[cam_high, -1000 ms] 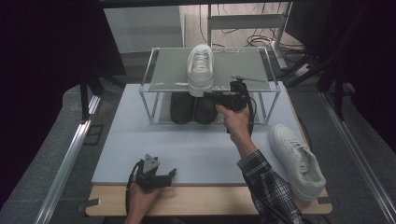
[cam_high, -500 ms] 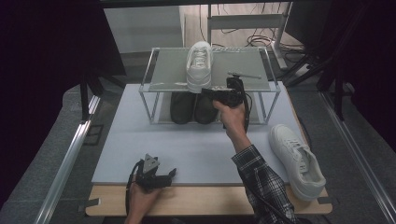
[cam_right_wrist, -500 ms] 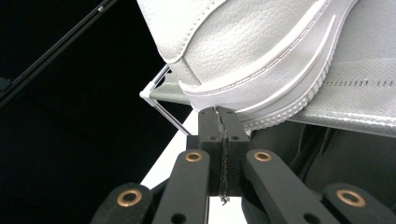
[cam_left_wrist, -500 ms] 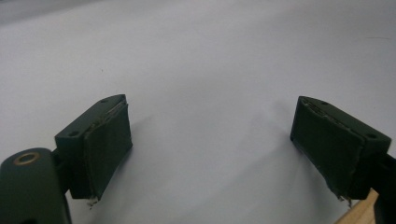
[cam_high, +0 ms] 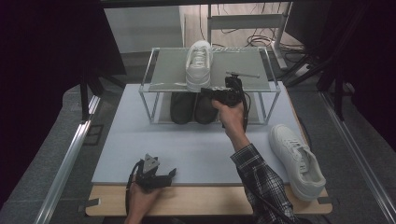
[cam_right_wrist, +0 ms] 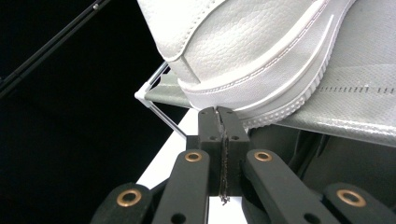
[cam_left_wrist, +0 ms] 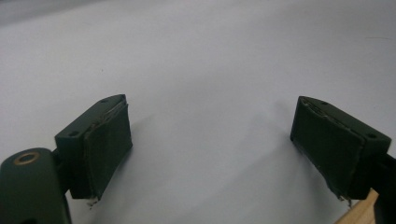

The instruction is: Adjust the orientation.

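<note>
Right hand-held gripper (cam_right_wrist: 219,112), jaws pressed together and empty, is nudging the heel of the white sneaker (cam_high: 198,63) on the rack's top shelf (cam_high: 243,70); contact probably light. Advise pushing slowly, square to the heel.

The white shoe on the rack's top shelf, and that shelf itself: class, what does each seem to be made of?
White shoe: likely leather or imitation, matte, with pebbled grain, stitched seams and a ribbed rubbery sole. Shelf: seemingly woven grey fabric or mesh with slight sheen, on thin white metal-looking rods.

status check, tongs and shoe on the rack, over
Right tongs shut, empty, tips at heel of white leather sneaker on clear rack's top shelf. Left tongs open over mat. Nothing blocking.
</note>
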